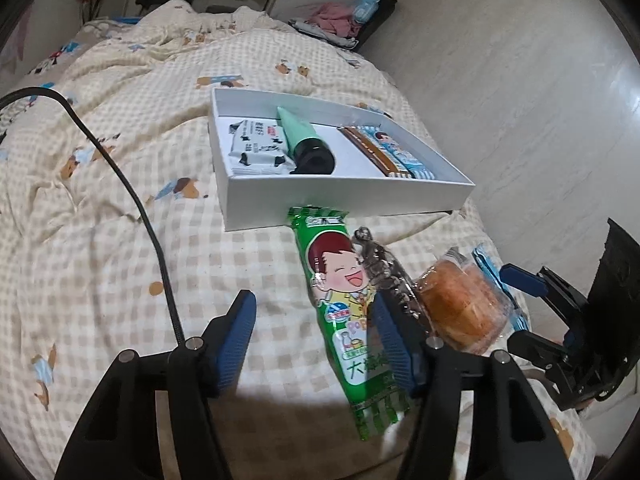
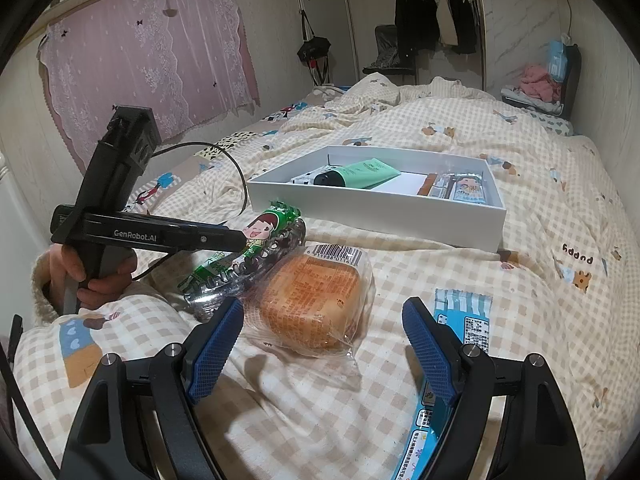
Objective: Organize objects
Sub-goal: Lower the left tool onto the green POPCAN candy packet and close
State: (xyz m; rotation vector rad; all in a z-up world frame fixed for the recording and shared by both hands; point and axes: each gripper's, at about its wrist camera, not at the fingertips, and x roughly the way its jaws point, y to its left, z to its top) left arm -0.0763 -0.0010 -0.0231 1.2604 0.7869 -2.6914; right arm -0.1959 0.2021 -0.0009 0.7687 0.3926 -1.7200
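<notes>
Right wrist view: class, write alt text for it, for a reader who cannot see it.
Open blue-padded tongs hover over a wrapped orange bun on a checked quilt. Left of it, the other tongs reach over a green snack packet. Behind lies a white box holding a green tube and other packets.

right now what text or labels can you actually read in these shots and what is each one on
"GenRobot.AI" on the side of the left gripper, seen from the right wrist.
"大" and "Po" on the green snack packet; the rest is cut off by the fingers.
"puppy", upside down, printed on the checked bedspread.
Barcode digits on the wrapped bun: too blurred to read.
Print on the blue packet, the black-and-white pack and the green tube: too small.
</notes>
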